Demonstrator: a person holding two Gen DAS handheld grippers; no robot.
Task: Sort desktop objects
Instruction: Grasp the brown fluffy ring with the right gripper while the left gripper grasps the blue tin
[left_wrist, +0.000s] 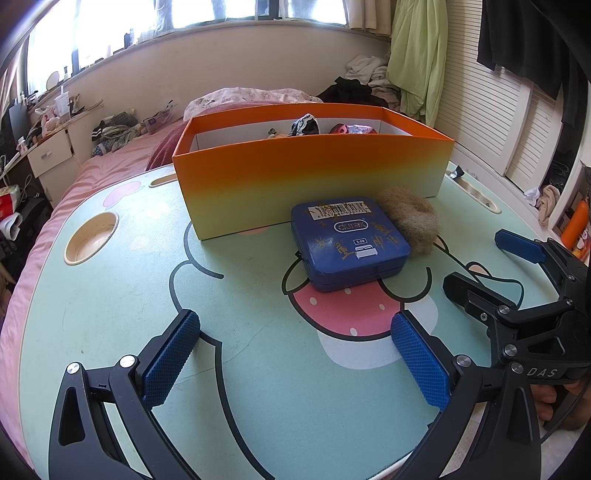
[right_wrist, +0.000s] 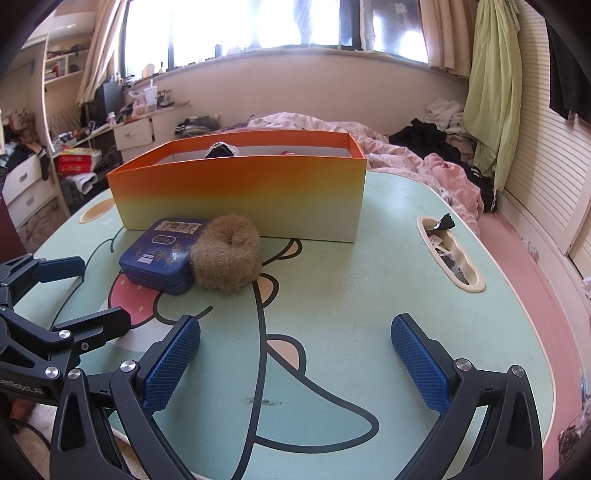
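A blue square tin (left_wrist: 349, 242) (right_wrist: 160, 254) lies on the cartoon-printed lap table (left_wrist: 240, 295) (right_wrist: 351, 295), just in front of an orange-to-yellow open box (left_wrist: 310, 173) (right_wrist: 240, 192). A tan fuzzy hair ring (left_wrist: 412, 221) (right_wrist: 226, 254) rests against the tin's right side. The box holds several small items (left_wrist: 306, 125). My left gripper (left_wrist: 295, 350) stands open, short of the tin, nothing between its pads. My right gripper (right_wrist: 295, 358) is open too, near the table's front, to the right of the ring. Each gripper shows at the other view's edge (left_wrist: 495, 269) (right_wrist: 66, 299).
A round cup recess (left_wrist: 92, 236) sits at the table's left, and a slot (right_wrist: 450, 254) with wrappers at its right. The table stands on a pink bed (right_wrist: 461, 184) strewn with clothes. Drawers and clutter (right_wrist: 129, 133) line the far left wall.
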